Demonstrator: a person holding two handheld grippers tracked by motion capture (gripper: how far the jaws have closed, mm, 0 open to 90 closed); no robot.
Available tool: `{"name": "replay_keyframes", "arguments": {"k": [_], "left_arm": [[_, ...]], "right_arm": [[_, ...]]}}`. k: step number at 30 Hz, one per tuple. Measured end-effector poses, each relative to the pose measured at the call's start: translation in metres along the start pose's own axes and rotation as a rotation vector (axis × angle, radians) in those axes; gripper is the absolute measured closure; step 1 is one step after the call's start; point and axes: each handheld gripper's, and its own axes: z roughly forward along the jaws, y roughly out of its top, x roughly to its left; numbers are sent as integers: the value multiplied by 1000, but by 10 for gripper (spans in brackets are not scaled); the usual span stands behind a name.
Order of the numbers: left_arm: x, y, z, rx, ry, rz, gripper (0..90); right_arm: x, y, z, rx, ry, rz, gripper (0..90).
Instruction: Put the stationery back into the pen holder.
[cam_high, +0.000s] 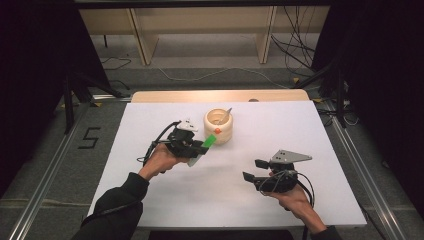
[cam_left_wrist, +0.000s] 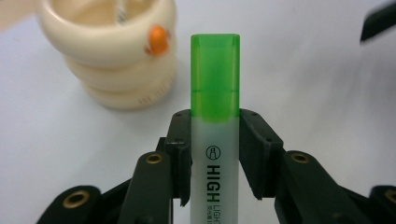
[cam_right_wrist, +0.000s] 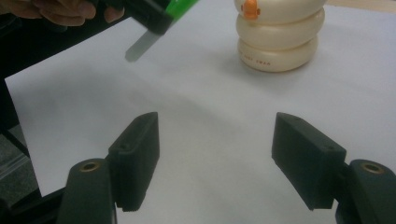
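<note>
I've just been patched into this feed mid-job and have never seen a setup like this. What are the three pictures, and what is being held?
There is no robot arm: a person holds a two-jaw gripper in each hand over a white table. The high view looks down from above; the other two pictures come from cameras riding on each gripper. The left gripper is shut on a green-capped highlighter, cap pointing away from the hand, near a cream ring-shaped pot with an orange knob, something thin standing inside. The right gripper is open, nothing between its jaws.
</note>
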Motion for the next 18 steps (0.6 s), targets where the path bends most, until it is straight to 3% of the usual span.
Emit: {"name": "replay_keyframes", "arguments": {"k": [5, 15, 18], "left_arm": [[11, 9, -4, -129, 55, -90, 664], [20, 32, -5, -287, 100, -141, 664], [22, 41, -1, -300, 106, -154, 664]], "right_arm": [[1, 0, -1, -9, -1, 12, 312], [0, 0, -1, -13, 0, 3, 298], [0, 0, -1, -14, 1, 4, 298]]}}
